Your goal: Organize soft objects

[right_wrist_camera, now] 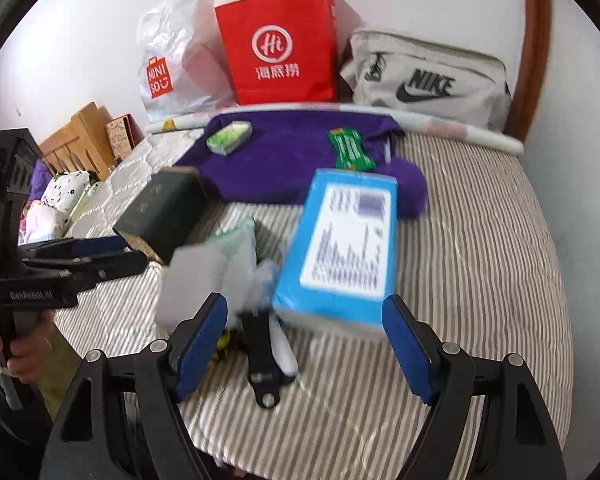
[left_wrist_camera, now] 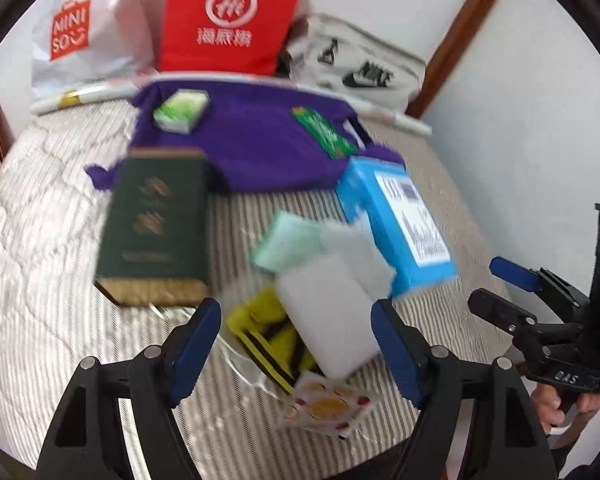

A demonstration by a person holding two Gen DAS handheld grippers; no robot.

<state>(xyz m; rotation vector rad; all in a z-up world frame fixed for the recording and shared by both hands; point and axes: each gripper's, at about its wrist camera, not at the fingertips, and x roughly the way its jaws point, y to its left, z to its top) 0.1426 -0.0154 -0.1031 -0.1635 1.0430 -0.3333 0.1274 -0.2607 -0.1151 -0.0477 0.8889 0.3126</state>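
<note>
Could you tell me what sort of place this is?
Probably a bedroom: a grey-and-white striped mattress beside a white wall, a wooden headboard, and a red paper shopping bag standing at the far edge.

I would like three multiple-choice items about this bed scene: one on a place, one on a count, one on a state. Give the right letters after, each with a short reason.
1. Where does the flat green snack packet lie?
A. on the purple cloth
B. inside the red paper bag
C. on the blue box

2. How many bags stand along the wall behind the bed?
A. one
B. three
C. five

3. How are the left tongs?
A. shut on the white sponge
B. open, holding nothing
C. shut on the dark green box

Key: 1 A, the packet rests on the purple cloth. 2 B, the white plastic bag, the red paper bag and the grey fabric bag stand there. 3 B, the blue pads stand wide apart, and the white sponge block lies on the bed beyond them, not pressed.
</note>
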